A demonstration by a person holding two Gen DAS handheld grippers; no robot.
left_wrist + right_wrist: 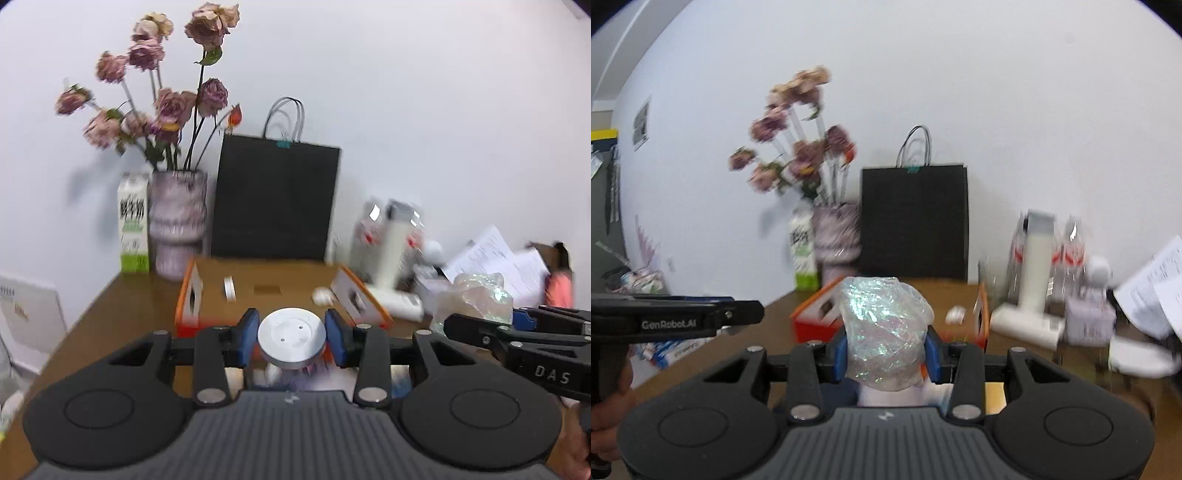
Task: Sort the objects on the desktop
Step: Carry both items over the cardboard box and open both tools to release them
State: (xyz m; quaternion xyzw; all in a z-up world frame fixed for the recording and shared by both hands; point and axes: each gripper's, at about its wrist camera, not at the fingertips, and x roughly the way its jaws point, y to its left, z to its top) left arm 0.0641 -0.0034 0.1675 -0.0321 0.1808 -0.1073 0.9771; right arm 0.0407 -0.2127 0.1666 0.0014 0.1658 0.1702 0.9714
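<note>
Between the blue pads of the left gripper [291,341] sits a round silver metal disc [291,338], clamped on both sides; the right gripper [886,350] is closed on a crinkled iridescent plastic bundle [884,328]; both hover above the near edge of an open orange cardboard box [190,295] on the wooden desk [110,314]; behind it stand a black paper bag [277,199] and a vase of dried roses [179,221].
</note>
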